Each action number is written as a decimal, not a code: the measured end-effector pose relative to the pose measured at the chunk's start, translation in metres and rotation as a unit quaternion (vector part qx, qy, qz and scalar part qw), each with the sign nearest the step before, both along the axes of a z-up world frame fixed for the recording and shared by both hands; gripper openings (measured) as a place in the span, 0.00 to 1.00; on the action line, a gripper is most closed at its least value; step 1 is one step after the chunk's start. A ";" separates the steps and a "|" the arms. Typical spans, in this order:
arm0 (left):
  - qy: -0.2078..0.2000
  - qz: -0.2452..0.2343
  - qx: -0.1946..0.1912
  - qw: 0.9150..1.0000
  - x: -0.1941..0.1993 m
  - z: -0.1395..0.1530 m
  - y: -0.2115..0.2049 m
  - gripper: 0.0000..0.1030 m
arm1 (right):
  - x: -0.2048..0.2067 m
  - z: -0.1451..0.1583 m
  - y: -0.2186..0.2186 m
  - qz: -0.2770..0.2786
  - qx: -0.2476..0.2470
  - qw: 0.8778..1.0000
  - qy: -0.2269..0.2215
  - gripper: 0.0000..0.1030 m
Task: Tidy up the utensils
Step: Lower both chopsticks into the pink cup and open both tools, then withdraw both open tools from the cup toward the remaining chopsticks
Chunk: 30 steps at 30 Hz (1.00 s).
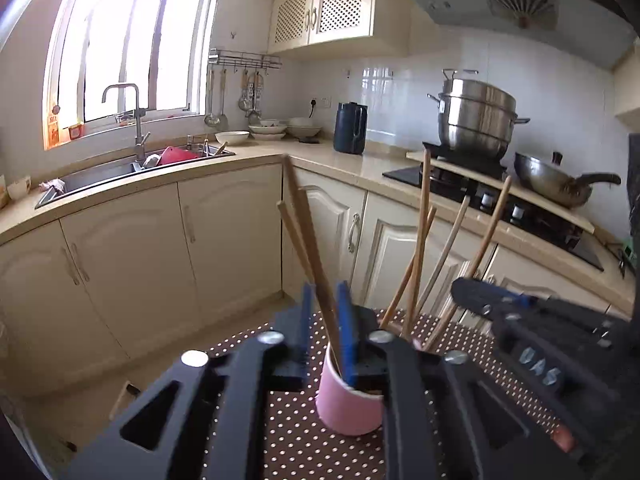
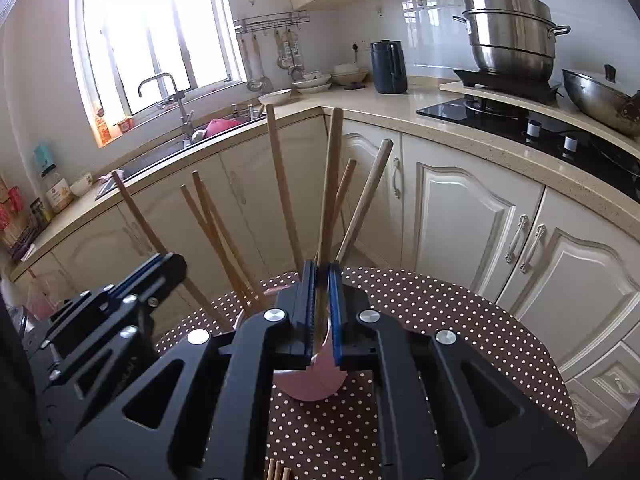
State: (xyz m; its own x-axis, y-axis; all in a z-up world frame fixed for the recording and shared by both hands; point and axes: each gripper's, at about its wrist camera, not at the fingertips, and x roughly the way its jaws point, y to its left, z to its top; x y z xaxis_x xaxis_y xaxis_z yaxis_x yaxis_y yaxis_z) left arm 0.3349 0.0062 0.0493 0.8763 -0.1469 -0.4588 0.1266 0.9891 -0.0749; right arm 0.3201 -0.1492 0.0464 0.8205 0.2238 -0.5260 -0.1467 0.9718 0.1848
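A pink cup (image 1: 348, 404) stands on a round table with a brown polka-dot cloth (image 1: 288, 432). Several wooden chopsticks stand in it. My left gripper (image 1: 325, 292) is above the cup, its blue pads close around a pair of chopsticks (image 1: 304, 224) whose lower ends are in the cup. My right gripper (image 2: 322, 272) is over the same cup (image 2: 310, 384), shut on one chopstick (image 2: 334, 168) that stands upright in it. Other chopsticks (image 2: 212, 232) lean to the left. Each gripper shows at the side of the other's view.
More chopstick ends (image 2: 276, 470) lie on the cloth at the near edge. Behind are cream cabinets (image 1: 224, 232), a sink with a tap (image 1: 136, 120), a dark kettle (image 1: 350, 128), a steel steamer pot (image 1: 476, 120) and a wok (image 1: 560, 182) on the hob.
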 end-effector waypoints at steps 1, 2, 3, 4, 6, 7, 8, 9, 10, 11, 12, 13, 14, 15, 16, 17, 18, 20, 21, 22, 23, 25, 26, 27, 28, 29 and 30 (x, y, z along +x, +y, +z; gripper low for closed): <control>-0.004 0.003 0.002 1.000 -0.002 -0.002 0.001 0.31 | -0.003 0.000 0.000 0.001 -0.006 1.000 -0.001 0.08; -0.007 0.002 0.003 1.000 -0.005 -0.003 0.001 0.32 | -0.004 0.001 0.000 0.000 -0.010 1.000 -0.002 0.09; -0.008 0.002 0.006 1.000 -0.006 -0.003 0.001 0.32 | -0.006 0.001 0.000 0.000 -0.016 1.000 -0.002 0.09; -0.007 0.004 0.010 1.000 -0.008 -0.003 0.001 0.34 | -0.008 0.001 -0.001 -0.001 -0.019 1.000 0.000 0.10; -0.006 0.004 0.008 1.000 -0.012 -0.004 0.003 0.36 | -0.011 0.000 -0.004 -0.006 -0.018 1.000 0.001 0.28; -0.006 0.003 0.007 1.000 -0.013 -0.004 0.004 0.36 | -0.013 0.000 -0.006 -0.011 -0.019 1.000 -0.001 0.36; -0.006 0.004 0.008 1.000 -0.015 -0.004 0.005 0.36 | -0.016 0.000 -0.008 -0.015 -0.023 1.000 -0.006 0.54; -0.007 0.005 0.008 1.000 -0.018 -0.004 0.006 0.37 | -0.020 0.001 -0.009 -0.019 -0.026 0.999 -0.013 0.55; -0.008 0.005 0.008 1.000 -0.019 -0.003 0.006 0.38 | -0.023 0.001 -0.010 -0.021 -0.030 0.999 -0.018 0.55; -0.009 0.005 0.008 1.000 -0.022 -0.002 0.006 0.39 | -0.026 0.002 -0.011 -0.021 -0.031 0.999 -0.019 0.55; -0.009 0.004 0.008 1.000 -0.025 -0.002 0.007 0.40 | -0.027 0.002 -0.011 -0.021 -0.029 0.999 -0.018 0.55; -0.009 0.004 0.008 1.000 -0.027 -0.001 0.006 0.40 | -0.030 0.003 -0.013 -0.021 -0.026 0.999 -0.017 0.55; -0.009 0.005 0.008 1.000 -0.029 -0.001 0.006 0.40 | -0.032 0.004 -0.013 -0.022 -0.027 0.999 -0.018 0.55; -0.009 0.006 0.007 1.000 -0.032 0.000 0.007 0.40 | -0.034 0.004 -0.013 -0.022 -0.029 0.999 -0.020 0.55; -0.009 0.007 0.004 1.000 -0.035 0.000 0.007 0.41 | -0.037 0.005 -0.012 -0.024 -0.032 0.999 -0.021 0.55; -0.008 0.007 0.002 1.000 -0.037 0.001 0.007 0.43 | -0.040 0.005 -0.013 -0.024 -0.032 0.999 -0.022 0.55; -0.008 0.008 0.001 1.000 -0.039 0.001 0.008 0.43 | -0.042 0.006 -0.013 -0.023 -0.031 0.999 -0.021 0.55; -0.010 0.013 0.001 1.000 -0.046 0.003 0.008 0.44 | -0.049 0.007 -0.013 -0.022 -0.030 0.999 -0.022 0.55; -0.012 0.014 0.002 1.000 -0.050 0.003 0.008 0.44 | -0.053 0.007 -0.014 -0.021 -0.030 0.999 -0.024 0.55; -0.013 0.014 0.002 1.000 -0.053 0.004 0.009 0.46 | -0.056 0.007 -0.014 -0.021 -0.031 0.999 -0.024 0.55; -0.014 0.014 0.002 1.000 -0.056 0.005 0.009 0.47 | -0.060 0.007 -0.014 -0.023 -0.032 0.999 -0.024 0.55; -0.015 0.016 0.005 1.000 -0.065 0.005 0.010 0.47 | -0.067 0.007 -0.015 -0.027 -0.033 0.999 -0.023 0.55; -0.015 0.017 0.006 1.000 -0.068 0.006 0.010 0.48 | -0.072 0.006 -0.015 -0.030 -0.034 0.999 -0.021 0.58; -0.015 0.017 0.003 1.000 -0.072 0.006 0.011 0.48 | -0.075 0.006 -0.017 -0.033 -0.034 0.999 -0.021 0.61; -0.015 0.016 0.002 1.000 -0.074 0.007 0.012 0.50 | -0.080 0.005 -0.018 -0.036 -0.034 0.999 -0.022 0.62; -0.014 0.015 0.000 1.000 -0.079 0.006 0.013 0.51 | -0.083 0.005 -0.018 -0.037 -0.036 0.998 -0.022 0.62; -0.014 0.016 0.000 1.000 -0.081 0.006 0.013 0.51 | -0.088 0.005 -0.018 -0.037 -0.038 0.998 -0.022 0.63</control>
